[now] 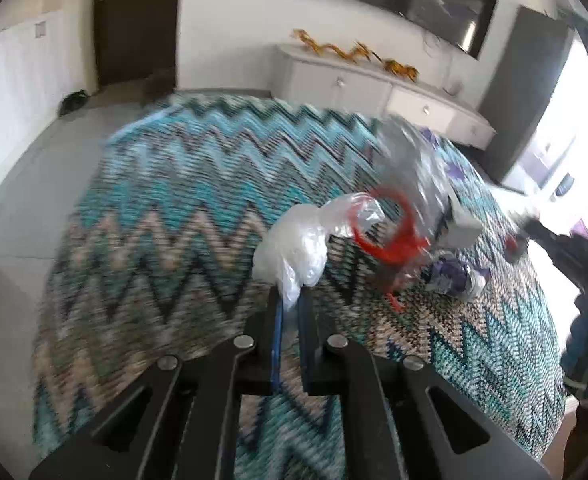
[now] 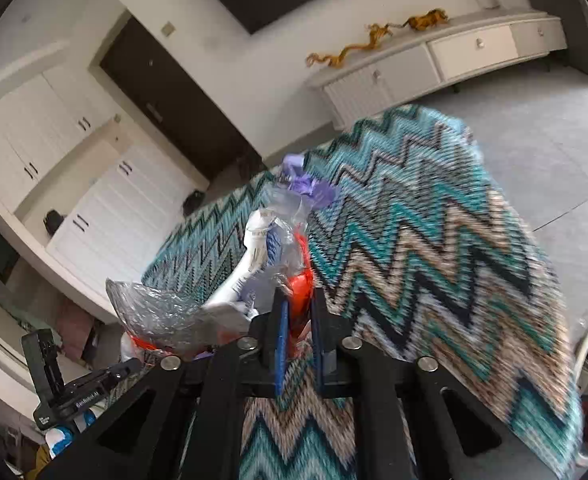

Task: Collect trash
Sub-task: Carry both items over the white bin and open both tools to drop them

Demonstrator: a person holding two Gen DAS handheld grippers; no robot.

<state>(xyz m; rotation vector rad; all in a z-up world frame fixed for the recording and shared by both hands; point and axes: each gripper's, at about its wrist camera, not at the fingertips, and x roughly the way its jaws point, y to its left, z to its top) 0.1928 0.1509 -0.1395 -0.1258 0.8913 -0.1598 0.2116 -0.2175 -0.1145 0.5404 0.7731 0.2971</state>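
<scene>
A clear plastic trash bag (image 1: 294, 248) with a red drawstring loop (image 1: 390, 232) hangs over the zigzag cloth (image 1: 165, 208). My left gripper (image 1: 291, 300) is shut on a crumpled whitish edge of the bag. In the right wrist view my right gripper (image 2: 300, 298) is shut on the bag's red-orange drawstring (image 2: 301, 280). A white and blue tube (image 2: 249, 256), a purple wrapper (image 2: 310, 190) and crumpled clear plastic (image 2: 161, 312) show inside or against the bag. A purple wrapper (image 1: 450, 276) and a small white box (image 1: 462, 228) sit behind the bag. Both views are blurred.
The teal, beige and black zigzag cloth (image 2: 434, 240) covers the surface below. Beyond it stand a white sideboard (image 1: 374, 84) with orange ornaments, white cabinets (image 2: 113, 200), a dark door (image 1: 133, 20) and grey tile floor (image 2: 534, 140). A black mount (image 2: 53, 380) sits low left.
</scene>
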